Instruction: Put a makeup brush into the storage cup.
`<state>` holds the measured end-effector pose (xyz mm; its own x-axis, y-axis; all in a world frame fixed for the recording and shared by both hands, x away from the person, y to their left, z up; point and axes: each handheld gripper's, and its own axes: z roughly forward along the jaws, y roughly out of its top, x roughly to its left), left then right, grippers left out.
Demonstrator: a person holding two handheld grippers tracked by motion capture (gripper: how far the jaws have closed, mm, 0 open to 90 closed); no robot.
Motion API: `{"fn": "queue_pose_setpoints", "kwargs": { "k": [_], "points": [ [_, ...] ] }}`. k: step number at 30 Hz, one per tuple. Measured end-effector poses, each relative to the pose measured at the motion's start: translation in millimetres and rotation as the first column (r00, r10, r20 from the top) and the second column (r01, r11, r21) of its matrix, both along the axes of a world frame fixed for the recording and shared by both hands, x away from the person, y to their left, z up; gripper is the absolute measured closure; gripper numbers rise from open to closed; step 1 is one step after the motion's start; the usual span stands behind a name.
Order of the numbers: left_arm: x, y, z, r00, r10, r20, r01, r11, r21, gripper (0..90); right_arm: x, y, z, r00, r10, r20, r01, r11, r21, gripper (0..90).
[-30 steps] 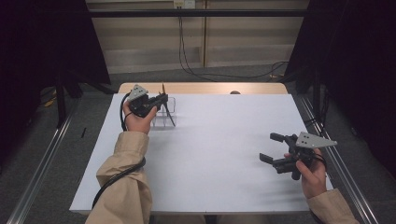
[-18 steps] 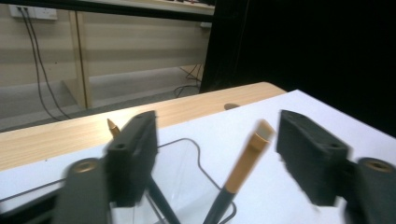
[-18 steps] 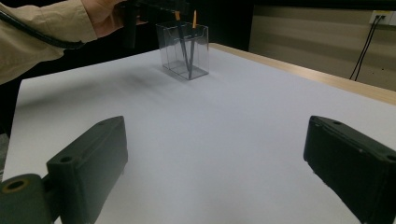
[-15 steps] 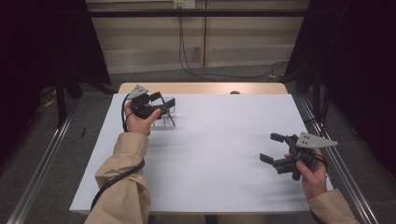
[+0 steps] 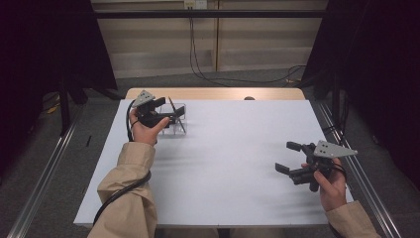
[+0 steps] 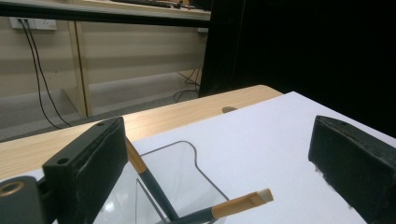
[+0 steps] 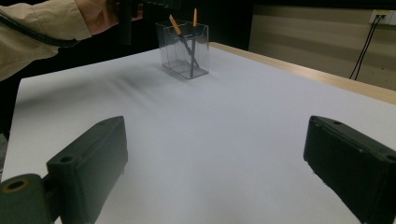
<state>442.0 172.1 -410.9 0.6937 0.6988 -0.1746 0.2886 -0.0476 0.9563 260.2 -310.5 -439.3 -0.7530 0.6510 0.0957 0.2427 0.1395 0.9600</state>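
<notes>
Count: two hand-held grippers, one clear holder, two pencils.

Left gripper (image 5: 167,110) sits at the far-left corner of the worktop (image 5: 233,148), jaws spread wide, grasping nothing; its own view looks down between them onto the holder (image 6: 173,186). Right gripper (image 5: 289,157) hovers near the right edge, jaws likewise released and empty, well apart from the holder.

Surface: white sheet over a light wooden top, wood showing as a strip along the far edge. Room: pale panelled wall behind, black cables hanging from a socket, dark curtains both sides, grey floor with metal rails.

Holder (image 7: 183,49): transparent, rectangular, upright (seemingly divided inside). Two pencils (image 7: 186,39) lean in it, crossing; dark grey shafts, tan upper ends, one with a white tip (image 6: 265,194).
</notes>
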Motion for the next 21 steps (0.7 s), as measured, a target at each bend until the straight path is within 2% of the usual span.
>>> {"fn": "queue_pose_setpoints", "kwargs": {
  "k": [21],
  "points": [
    [-16.5, 5.5, -0.3, 0.9993, -0.026, 0.026, 0.027, 0.9994, -0.022, 0.7, -1.4, -1.0, 0.1, 1.0000, -0.006, 0.003, 0.006, 1.000, -0.002, 5.7]
  ]
}}
